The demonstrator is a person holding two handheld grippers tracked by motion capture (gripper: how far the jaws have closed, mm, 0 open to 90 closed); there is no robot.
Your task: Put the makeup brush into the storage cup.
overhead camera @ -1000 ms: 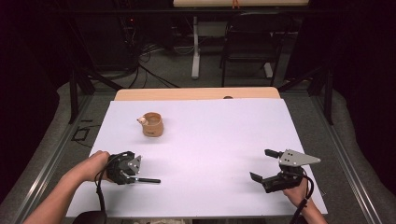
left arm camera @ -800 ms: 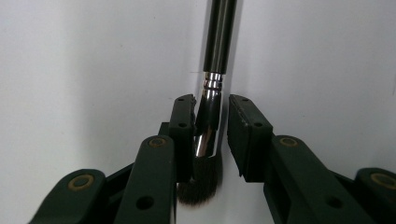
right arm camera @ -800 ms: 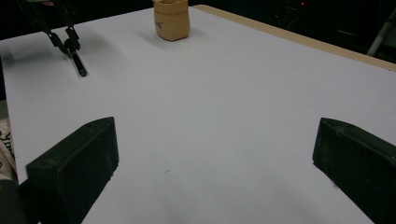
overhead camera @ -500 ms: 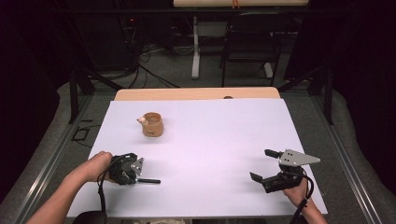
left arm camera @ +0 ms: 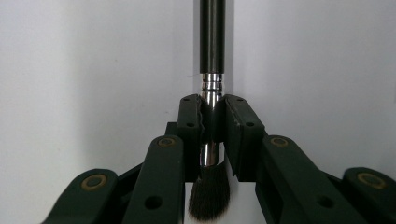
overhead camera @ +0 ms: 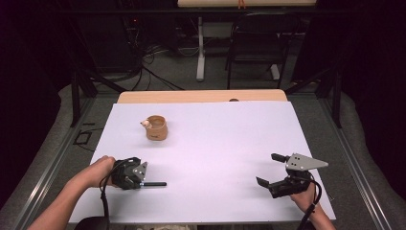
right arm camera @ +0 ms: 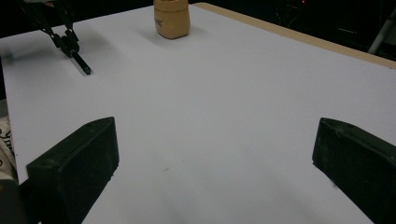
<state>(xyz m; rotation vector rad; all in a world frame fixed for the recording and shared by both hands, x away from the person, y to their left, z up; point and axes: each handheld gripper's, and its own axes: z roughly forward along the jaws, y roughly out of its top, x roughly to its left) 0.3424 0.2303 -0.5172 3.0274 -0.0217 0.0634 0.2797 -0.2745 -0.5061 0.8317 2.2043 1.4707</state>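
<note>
A make-up brush (left arm camera: pixel 212 37) with a black handle, a silver ferrule and dark bristles lies flat on the white table cover (overhead camera: pixel 215 143). My left gripper (left arm camera: pixel 212 105) has just been closing and is shut on the ferrule, with the bristles pointing back between the jaws. In the high view the left gripper (overhead camera: pixel 142 182) rests at the front left, and the brush handle (overhead camera: pixel 155 184) sticks out to the right. My right gripper (overhead camera: pixel 268 169) rests at the front right, jaws wide open and empty (right arm camera: pixel 210 154). A tan wooden cup (overhead camera: pixel 156 128) stands upright at the back left.
Something small and pale sits at the cup's left rim (overhead camera: pixel 143 123). The right gripper view shows the cup (right arm camera: pixel 172 18) far off and the left gripper (right arm camera: pixel 65 39) with the brush handle (right arm camera: pixel 83 65). A wooden table edge (overhead camera: pixel 201 96) runs along the back; a chair (overhead camera: pixel 258 43) stands beyond.
</note>
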